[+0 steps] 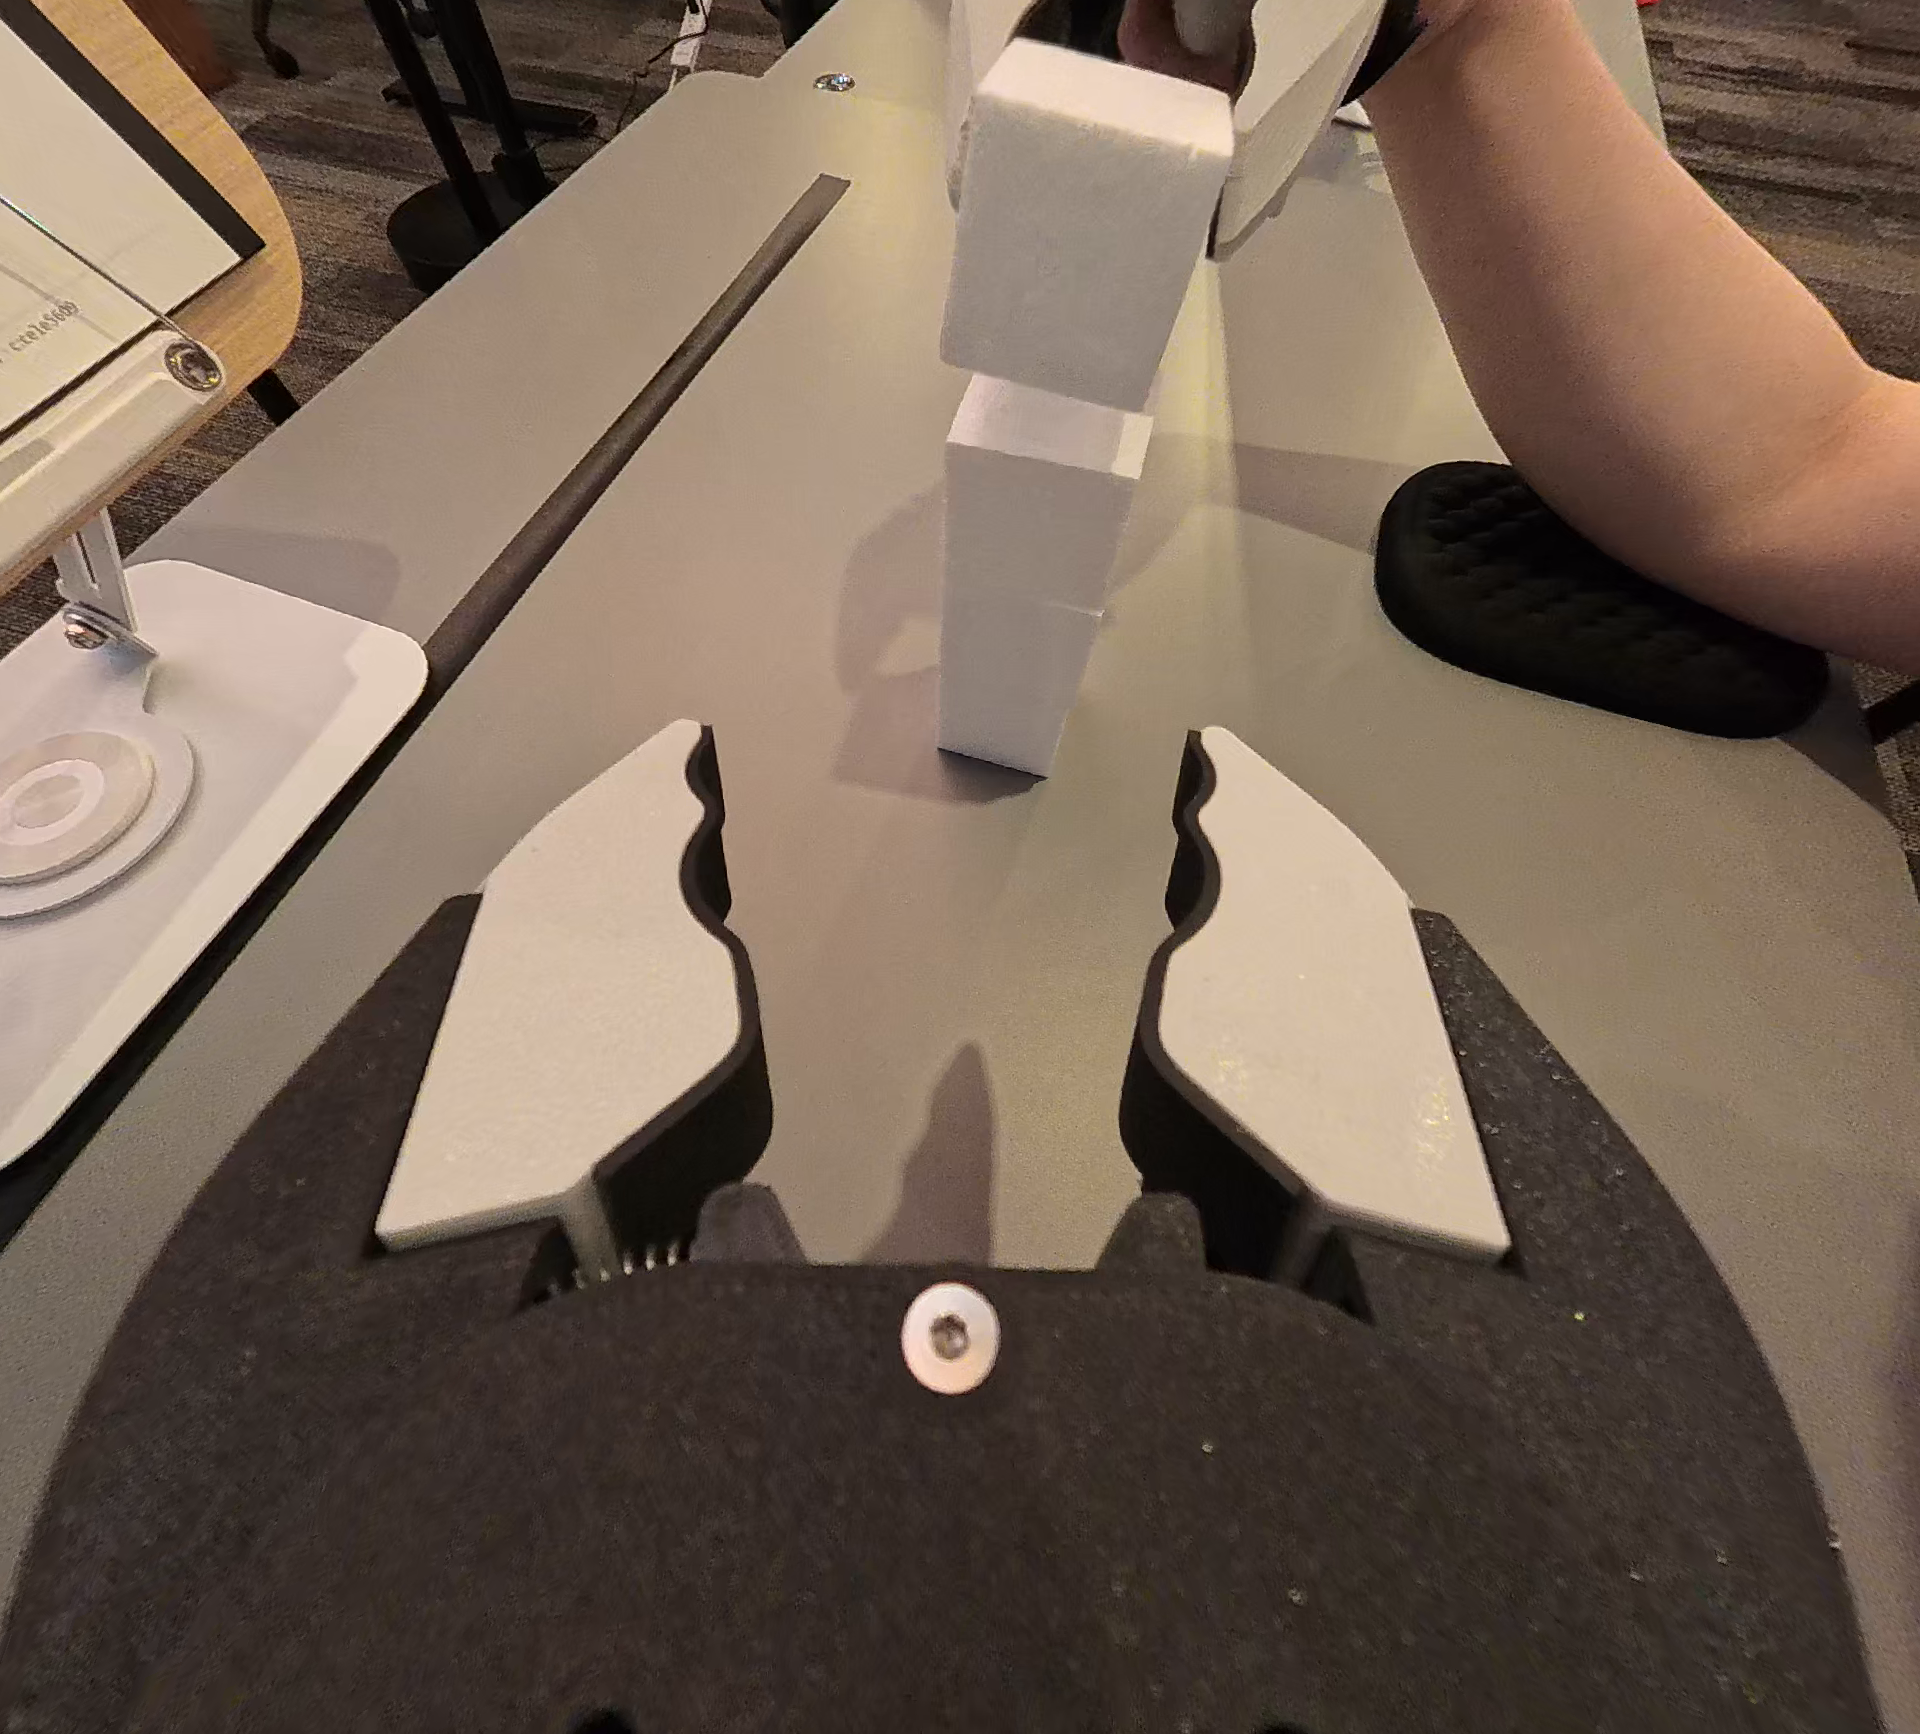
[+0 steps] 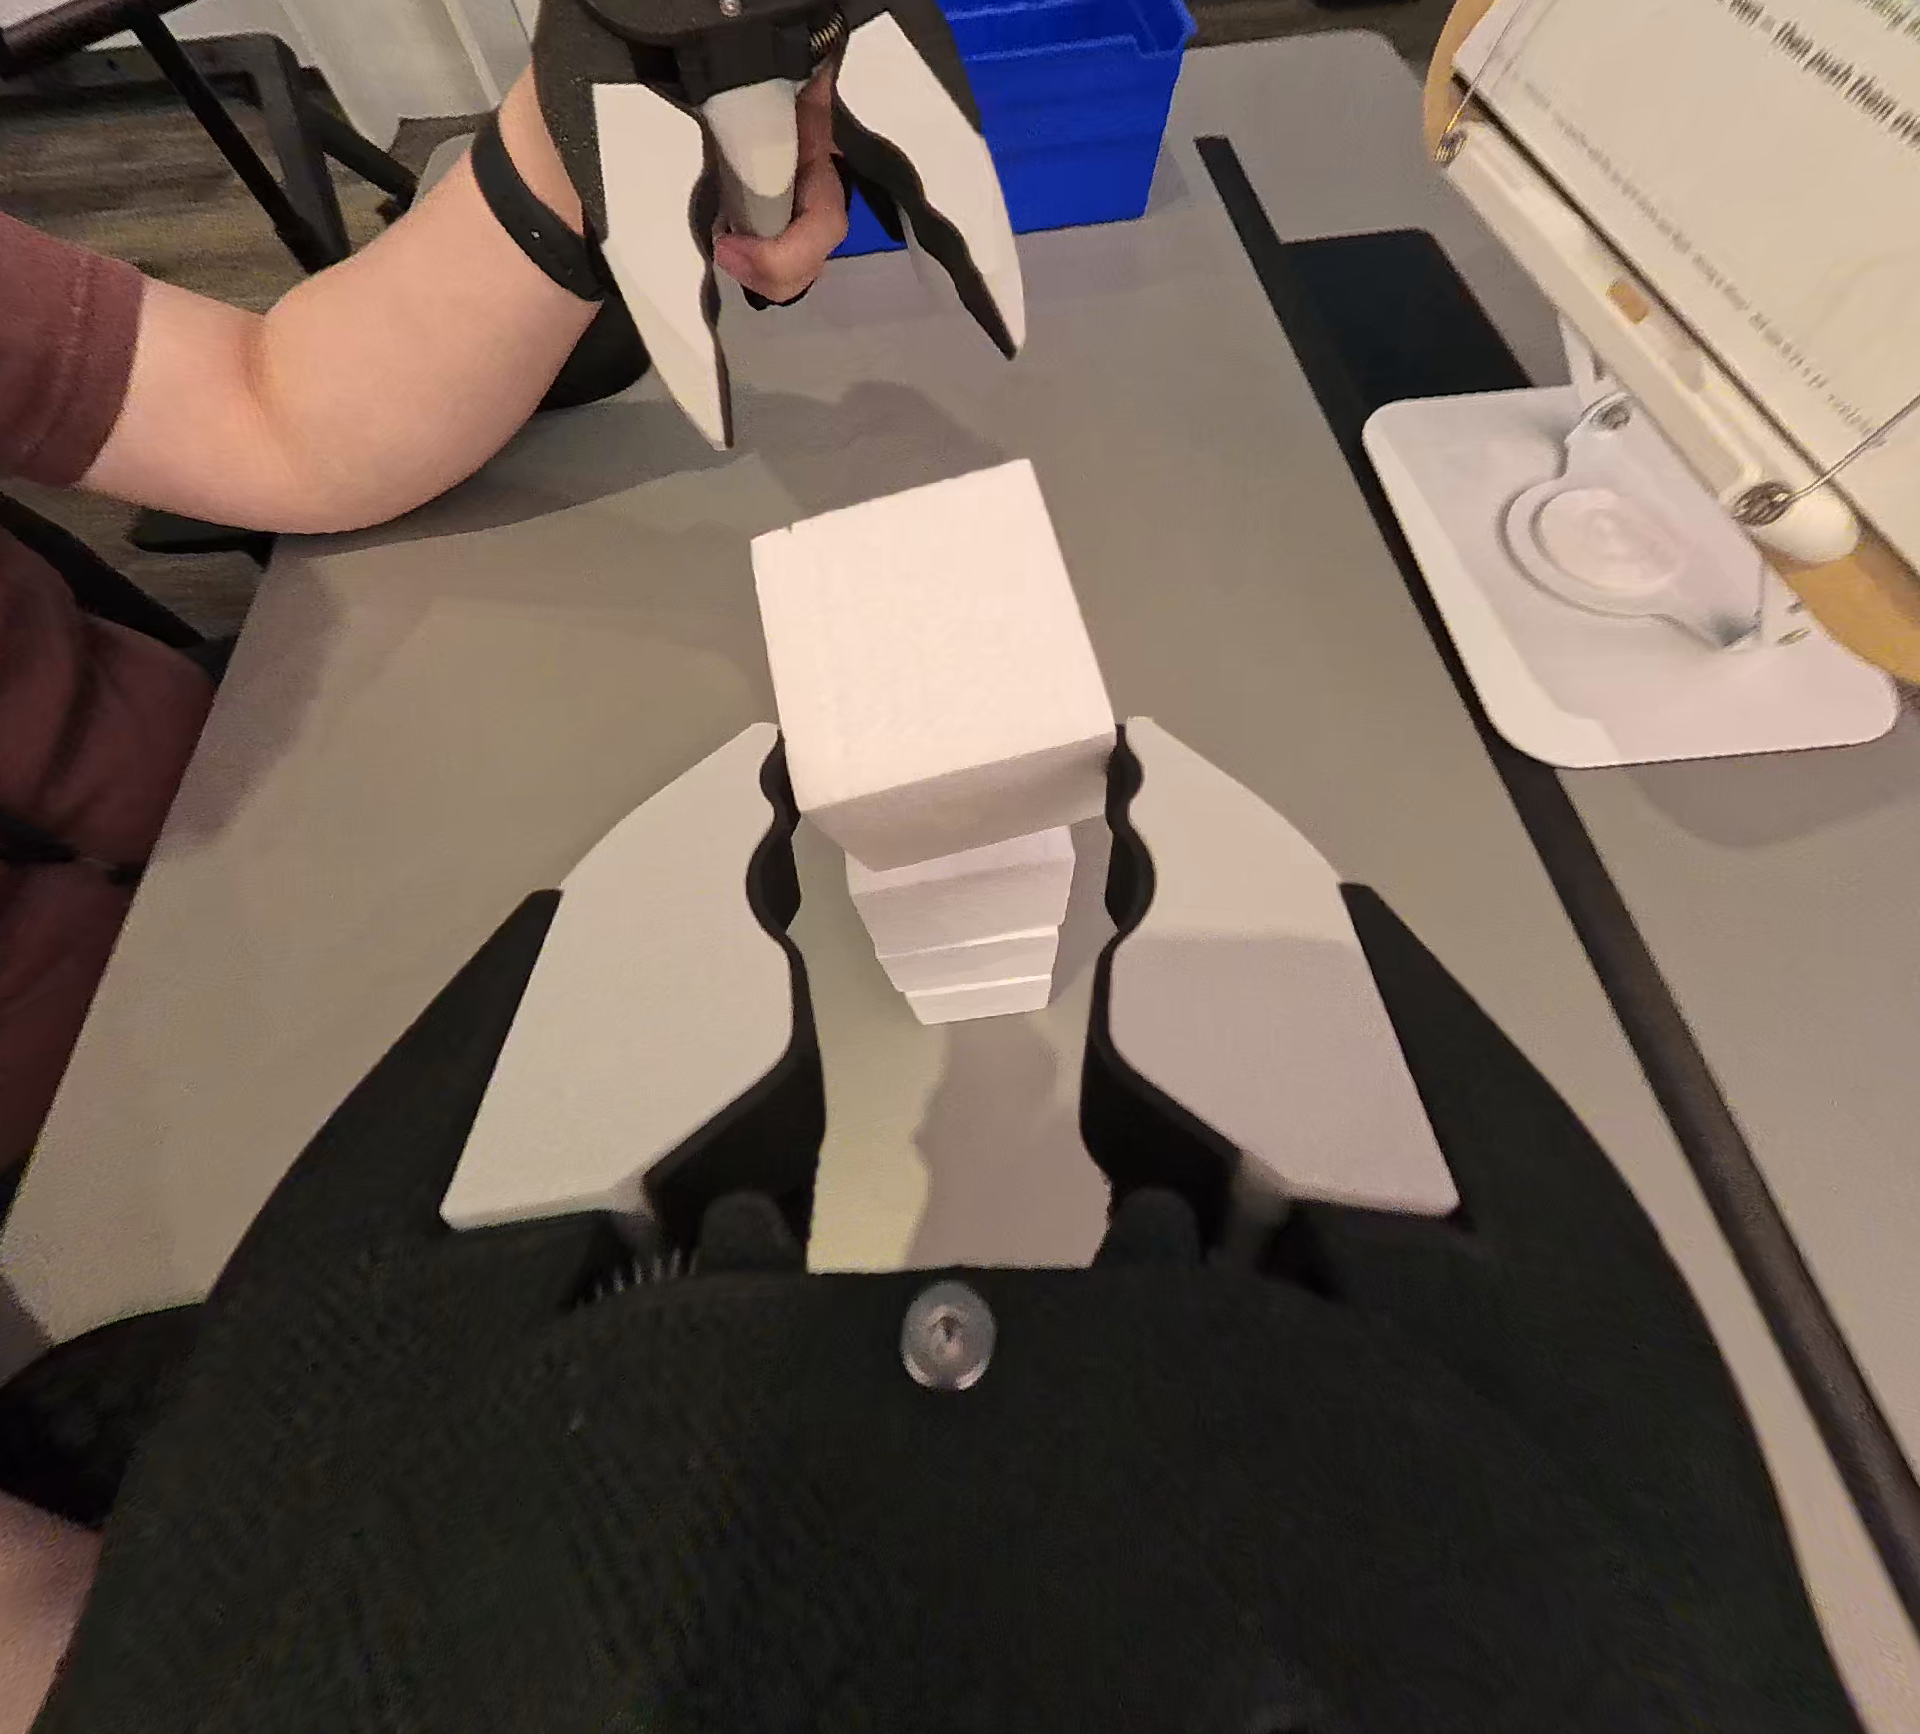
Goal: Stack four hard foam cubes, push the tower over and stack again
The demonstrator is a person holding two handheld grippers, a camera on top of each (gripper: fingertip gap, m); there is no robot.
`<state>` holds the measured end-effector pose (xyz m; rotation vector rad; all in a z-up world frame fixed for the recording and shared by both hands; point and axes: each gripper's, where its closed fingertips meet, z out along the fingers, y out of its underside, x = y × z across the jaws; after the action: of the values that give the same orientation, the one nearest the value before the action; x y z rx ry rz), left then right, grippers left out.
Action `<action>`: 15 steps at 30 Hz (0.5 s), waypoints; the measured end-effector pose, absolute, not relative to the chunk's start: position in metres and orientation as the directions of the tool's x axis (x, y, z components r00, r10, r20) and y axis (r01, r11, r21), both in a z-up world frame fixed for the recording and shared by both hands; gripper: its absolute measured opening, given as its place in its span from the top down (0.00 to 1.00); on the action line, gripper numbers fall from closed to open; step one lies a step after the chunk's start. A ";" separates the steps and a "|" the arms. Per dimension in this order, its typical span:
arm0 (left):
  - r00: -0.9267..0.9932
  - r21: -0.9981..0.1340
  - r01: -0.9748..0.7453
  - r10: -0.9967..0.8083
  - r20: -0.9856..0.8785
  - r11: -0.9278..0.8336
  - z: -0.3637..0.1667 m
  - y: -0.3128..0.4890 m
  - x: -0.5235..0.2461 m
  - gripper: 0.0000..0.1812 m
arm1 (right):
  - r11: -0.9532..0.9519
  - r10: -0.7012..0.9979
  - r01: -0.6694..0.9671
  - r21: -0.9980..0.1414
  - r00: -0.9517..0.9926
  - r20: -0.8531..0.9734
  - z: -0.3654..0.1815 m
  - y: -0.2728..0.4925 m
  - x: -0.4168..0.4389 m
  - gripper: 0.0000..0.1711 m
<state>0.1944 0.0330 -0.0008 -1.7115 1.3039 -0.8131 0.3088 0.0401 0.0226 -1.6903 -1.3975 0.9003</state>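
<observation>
Four cubes are nearly stacking: the right gripper [image 2: 948,780] is clamping the top cube [image 2: 925,645] just above the three-cube tower [image 2: 961,936] mid-bench [image 2: 416,749]; the left gripper [image 2: 862,385], at twelve o'clock, is hanging wide and empty. Toppling and restacking are seemingly remaining.

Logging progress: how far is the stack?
Done: three cubes stand stacked on the grey table. In hand: the right claw grips the top cube over the tower, sitting offset; the left claw hangs open. Left: release, push over, restack.
</observation>
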 end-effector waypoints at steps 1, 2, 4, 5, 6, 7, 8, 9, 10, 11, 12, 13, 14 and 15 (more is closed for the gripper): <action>0.255 -0.887 -0.442 -0.967 0.016 -0.131 -0.001 0.033 0.194 0.54 | -0.144 0.985 0.463 -0.875 0.154 -0.080 0.021 0.040 0.308 0.66; 0.257 -0.886 -0.445 -0.966 0.016 -0.133 -0.002 0.033 0.194 0.54 | -0.161 0.983 0.470 -0.868 0.152 -0.100 0.019 0.039 0.308 0.66; 0.257 -0.886 -0.445 -0.966 0.018 -0.135 -0.003 0.034 0.194 0.54 | -0.171 0.982 0.486 -0.857 0.154 -0.109 0.016 0.038 0.308 0.66; 0.256 -0.886 -0.443 -0.967 0.020 -0.135 -0.003 0.034 0.194 0.54 | -0.163 0.983 0.494 -0.854 0.154 -0.099 0.015 0.038 0.308 0.66; 0.256 -0.886 -0.443 -0.966 0.021 -0.137 -0.003 0.034 0.194 0.54 | -0.153 0.985 0.500 -0.852 0.149 -0.089 0.014 0.037 0.308 0.66; 0.256 -0.886 -0.443 -0.967 0.022 -0.137 -0.003 0.034 0.194 0.54 | -0.146 0.986 0.505 -0.850 0.142 -0.085 0.013 0.036 0.308 0.66; 0.253 -0.886 -0.444 -0.967 0.022 -0.136 -0.003 0.033 0.194 0.54 | -0.143 0.987 0.511 -0.848 0.137 -0.084 0.012 0.035 0.308 0.66; 0.252 -0.885 -0.444 -0.967 0.022 -0.136 -0.003 0.033 0.194 0.54 | -0.141 0.987 0.515 -0.846 0.137 -0.081 0.011 0.035 0.307 0.66; 0.252 -0.885 -0.446 -0.967 0.023 -0.137 -0.004 0.033 0.195 0.54 | -0.138 0.987 0.516 -0.845 0.138 -0.077 0.011 0.035 0.307 0.66; 0.251 -0.884 -0.447 -0.968 0.023 -0.137 -0.004 0.032 0.195 0.54 | -0.137 0.987 0.515 -0.846 0.140 -0.075 0.011 0.035 0.306 0.66; 0.250 -0.883 -0.449 -0.968 0.022 -0.136 -0.005 0.032 0.195 0.54 | -0.138 0.987 0.515 -0.846 0.140 -0.076 0.011 0.035 0.306 0.66; 0.250 -0.882 -0.451 -0.968 0.022 -0.136 -0.005 0.032 0.195 0.54 | -0.142 0.987 0.514 -0.846 0.140 -0.081 0.011 0.035 0.306 0.66; 0.248 -0.881 -0.453 -0.968 0.021 -0.136 -0.005 0.032 0.196 0.54 | -0.148 0.986 0.511 -0.846 0.140 -0.088 0.011 0.035 0.305 0.66; 0.248 -0.880 -0.456 -0.969 0.020 -0.135 -0.006 0.031 0.196 0.54 | -0.155 0.985 0.510 -0.846 0.141 -0.096 0.010 0.035 0.305 0.66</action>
<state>0.1958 0.0313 -0.0059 -1.7245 1.3223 -0.8119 0.3053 0.0353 0.0103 -1.7562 -1.4428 0.9109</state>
